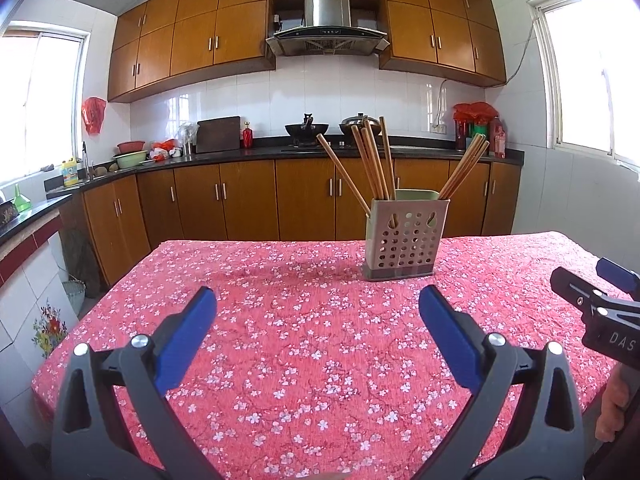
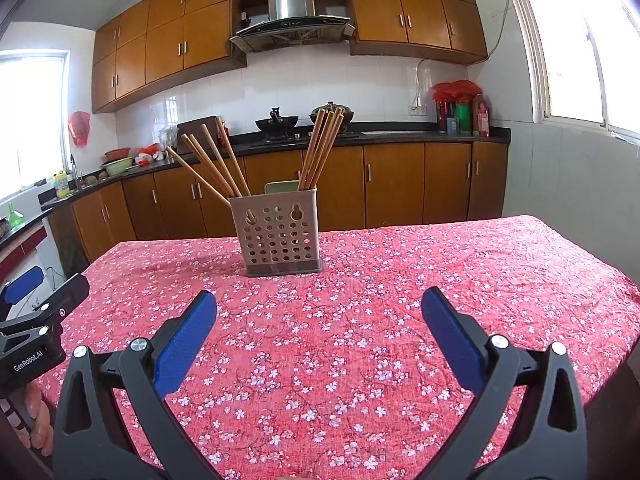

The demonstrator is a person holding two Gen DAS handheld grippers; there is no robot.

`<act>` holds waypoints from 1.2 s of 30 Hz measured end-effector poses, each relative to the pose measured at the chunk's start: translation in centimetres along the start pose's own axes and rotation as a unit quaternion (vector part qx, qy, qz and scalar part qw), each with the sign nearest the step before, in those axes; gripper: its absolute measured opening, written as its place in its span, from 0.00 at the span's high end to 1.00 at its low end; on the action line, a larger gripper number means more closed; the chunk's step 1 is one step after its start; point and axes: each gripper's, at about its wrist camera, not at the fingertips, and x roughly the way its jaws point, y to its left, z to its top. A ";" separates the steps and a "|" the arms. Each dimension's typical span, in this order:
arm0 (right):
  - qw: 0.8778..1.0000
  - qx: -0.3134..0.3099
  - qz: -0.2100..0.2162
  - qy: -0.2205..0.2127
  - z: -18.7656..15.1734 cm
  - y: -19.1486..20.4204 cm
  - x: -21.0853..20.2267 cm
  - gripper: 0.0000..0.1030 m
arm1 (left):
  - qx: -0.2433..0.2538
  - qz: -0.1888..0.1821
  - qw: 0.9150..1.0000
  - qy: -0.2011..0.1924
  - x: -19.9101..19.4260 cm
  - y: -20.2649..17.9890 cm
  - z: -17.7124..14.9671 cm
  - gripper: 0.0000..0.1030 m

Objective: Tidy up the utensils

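Left claw [image 1: 316,300] wide, right claw [image 2: 319,302] wide, both holding nothing over the counter [image 2: 400,320], chopsticks [image 2: 320,148] upright in perforated holder [image 2: 278,236] toward counter's far edge

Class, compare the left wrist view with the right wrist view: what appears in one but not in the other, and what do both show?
Only the left wrist view shows the right gripper from outside, at its right edge, and the flower-painted tile low on the left. Only the right wrist view shows the left gripper from outside, at its left edge. Both show the perforated utensil holder standing on the red floral tablecloth, wooden chopsticks fanned out of it in two bunches, the range hood, and their own open jaws holding nothing.
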 end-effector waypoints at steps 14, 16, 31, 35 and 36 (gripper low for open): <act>1.000 -0.002 -0.001 0.000 0.2 -0.2 -0.1 0.02 | -0.002 0.001 1.000 0.001 0.0 -0.2 -0.2 0.04; 1.000 -0.002 -0.001 0.001 0.2 -0.3 -0.1 0.02 | -0.002 0.001 1.000 0.001 0.0 -0.2 -0.2 0.04; 1.000 -0.002 -0.001 0.001 0.3 -0.3 -0.1 0.02 | -0.002 0.000 1.000 0.001 0.0 -0.2 -0.3 0.04; 1.000 -0.002 -0.001 0.001 0.3 -0.3 -0.1 0.02 | -0.003 0.001 1.000 0.001 0.0 -0.3 -0.3 0.04; 1.000 -0.002 -0.001 0.001 0.3 -0.3 -0.1 0.02 | -0.002 0.000 1.000 0.001 0.0 -0.3 -0.3 0.04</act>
